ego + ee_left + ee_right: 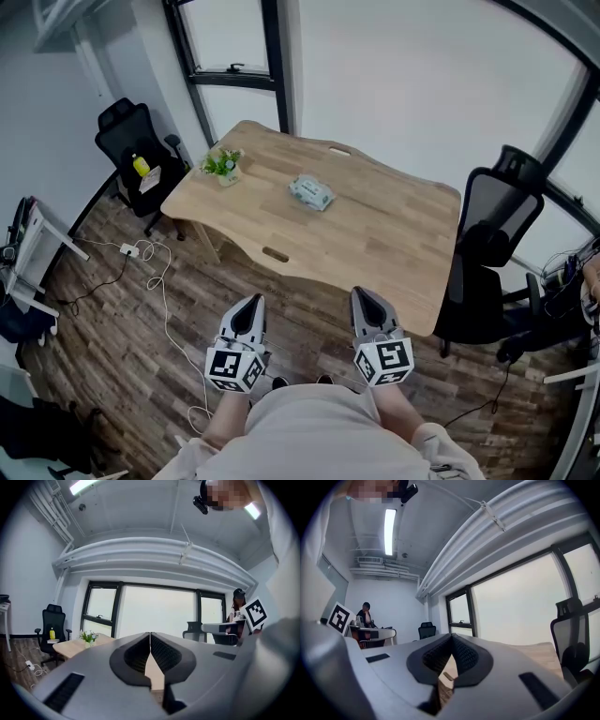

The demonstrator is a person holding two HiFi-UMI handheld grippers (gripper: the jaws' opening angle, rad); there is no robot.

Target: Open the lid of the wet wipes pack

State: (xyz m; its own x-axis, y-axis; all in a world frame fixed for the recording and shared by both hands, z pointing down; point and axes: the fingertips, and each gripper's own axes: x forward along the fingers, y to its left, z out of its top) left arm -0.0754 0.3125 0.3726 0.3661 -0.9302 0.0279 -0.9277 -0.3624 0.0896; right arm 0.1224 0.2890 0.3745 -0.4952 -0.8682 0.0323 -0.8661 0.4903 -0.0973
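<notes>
The wet wipes pack (310, 192), pale green and white, lies flat near the middle of the wooden table (394, 234) in the head view. Both grippers hang over the floor in front of the table, well short of the pack. My left gripper (249, 307) is shut with its tips touching and nothing between them; its own view shows the closed jaws (150, 633) pointing level at the windows. My right gripper (364, 296) is shut and empty too, and its tips (452, 635) meet in its own view. The pack does not show in either gripper view.
A small potted plant (222, 165) stands at the table's left corner. Black office chairs sit at the right (494, 248) and far left (136, 150), the left one holding a yellow bottle (141, 166). A white cable and power strip (128, 249) lie on the wood floor. Another person sits at a desk (365, 616).
</notes>
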